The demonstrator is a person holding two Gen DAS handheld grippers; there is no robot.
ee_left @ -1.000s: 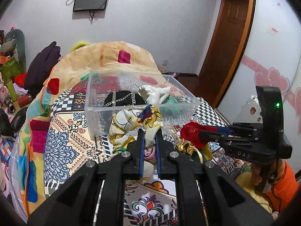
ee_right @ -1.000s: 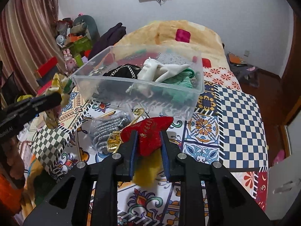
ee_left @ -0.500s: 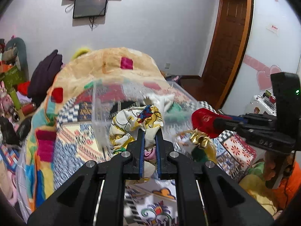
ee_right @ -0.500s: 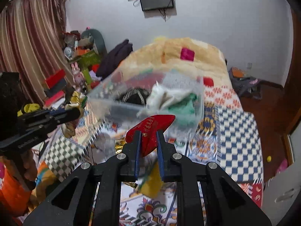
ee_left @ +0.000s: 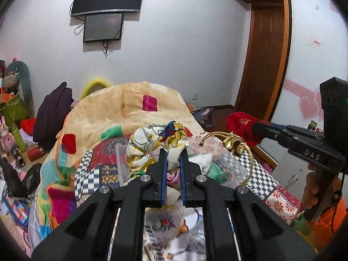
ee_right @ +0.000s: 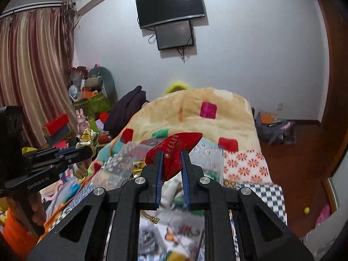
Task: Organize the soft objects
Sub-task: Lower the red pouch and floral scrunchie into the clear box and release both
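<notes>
- Holding a bunched white cloth with yellow and blue print [ee_left: 159, 140], our left tongs [ee_left: 173, 152] are closed narrow on it, lifted clear of the bed [ee_left: 280, 198]
- Our right tongs [ee_right: 170, 155] are pinched on a red velvet pouch [ee_right: 174, 146], which carries gold lettering and pokes out past the tips
- From the left wrist view we see that same pouch at the right side, with a gold cord and ornament [ee_left: 233, 143] hanging below it
- Under and just beyond both sets of tongs lies a clear plastic bin [ee_left: 226, 163], blurred; we make out white and green soft things inside it
- The bin rests on the patterned bedspread, and a peach blanket with coloured squares [ee_left: 130, 113] is heaped behind it
- On the far wall hang a dark television [ee_right: 170, 4] and a smaller screen [ee_right: 175, 35] below it
- A dark purple garment [ee_left: 54, 113] lies at the left of the heap
- From the right wrist view we see the printed cloth again at the tip of the left tongs, well apart from the pouch
</notes>
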